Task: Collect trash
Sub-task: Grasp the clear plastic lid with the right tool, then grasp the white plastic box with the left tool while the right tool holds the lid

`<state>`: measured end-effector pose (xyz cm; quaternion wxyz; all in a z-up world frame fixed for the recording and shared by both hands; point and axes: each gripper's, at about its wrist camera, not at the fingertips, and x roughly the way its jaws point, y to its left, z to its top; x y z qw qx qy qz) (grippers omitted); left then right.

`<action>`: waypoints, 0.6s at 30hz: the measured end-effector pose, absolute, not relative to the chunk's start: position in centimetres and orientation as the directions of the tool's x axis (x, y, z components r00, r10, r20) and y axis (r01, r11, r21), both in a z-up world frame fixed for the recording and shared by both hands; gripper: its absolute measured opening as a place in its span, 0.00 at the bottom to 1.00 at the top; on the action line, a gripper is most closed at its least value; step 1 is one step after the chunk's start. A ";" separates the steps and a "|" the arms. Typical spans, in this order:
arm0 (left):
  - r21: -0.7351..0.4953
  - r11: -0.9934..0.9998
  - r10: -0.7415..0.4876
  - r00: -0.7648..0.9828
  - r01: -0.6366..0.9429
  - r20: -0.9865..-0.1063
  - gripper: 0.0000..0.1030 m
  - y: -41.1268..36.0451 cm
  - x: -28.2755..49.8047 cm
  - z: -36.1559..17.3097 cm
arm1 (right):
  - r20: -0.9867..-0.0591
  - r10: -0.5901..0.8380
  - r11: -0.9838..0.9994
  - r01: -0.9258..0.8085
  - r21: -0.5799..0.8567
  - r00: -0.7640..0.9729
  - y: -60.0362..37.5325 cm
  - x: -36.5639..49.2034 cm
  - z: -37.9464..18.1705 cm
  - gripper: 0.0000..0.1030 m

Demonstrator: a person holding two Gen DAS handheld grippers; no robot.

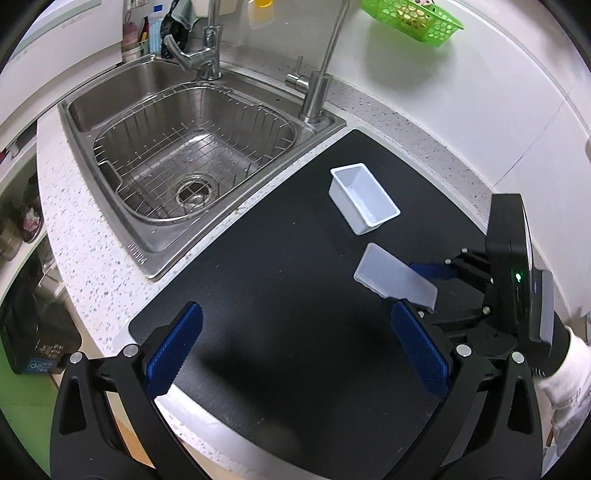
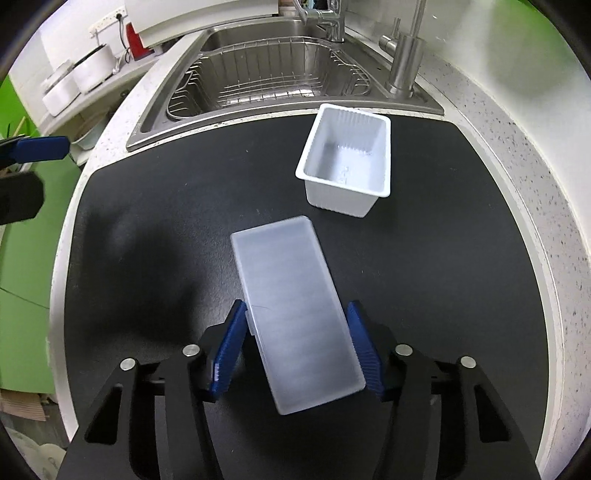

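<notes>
right gripper point(image 2: 295, 345) fingers straddle near end of frosted plastic lid point(image 2: 291, 306), pads at both long edges, pinching it; lid over black mat point(image 2: 147, 236) on surface. white tray point(image 2: 347, 158) upright, just beyond lid, apart. left gripper point(image 1: 295, 354) fingers spread wide, nothing between

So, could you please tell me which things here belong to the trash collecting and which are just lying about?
Part of the job:
- frosted plastic lid, between the right tongs
- white plastic tub, open side up on the black mat
- left tongs, open, holding nothing

Just lying about:
- sink with wire rack
- taps
- green basket
</notes>
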<state>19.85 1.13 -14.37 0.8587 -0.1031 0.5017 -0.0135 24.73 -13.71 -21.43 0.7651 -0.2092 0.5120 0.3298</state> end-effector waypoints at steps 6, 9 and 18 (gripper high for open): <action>-0.193 0.980 -0.144 0.498 -0.048 -0.855 0.97 -0.6 21.9 -14.2 | -0.904 0.313 0.751 -0.659 0.048 0.291 -16.4 24.4 -19.1 0.50; -0.196 0.980 -0.155 0.496 -0.032 -0.854 0.97 -1.7 23.3 -14.2 | -0.899 0.313 0.774 -0.631 0.053 0.308 -18.0 24.3 -18.1 0.50; -0.159 0.987 -0.124 0.481 -0.033 -0.868 0.97 -4.2 29.6 -15.3 | -0.884 0.309 0.828 -0.557 0.067 0.352 -23.0 24.5 -16.5 0.50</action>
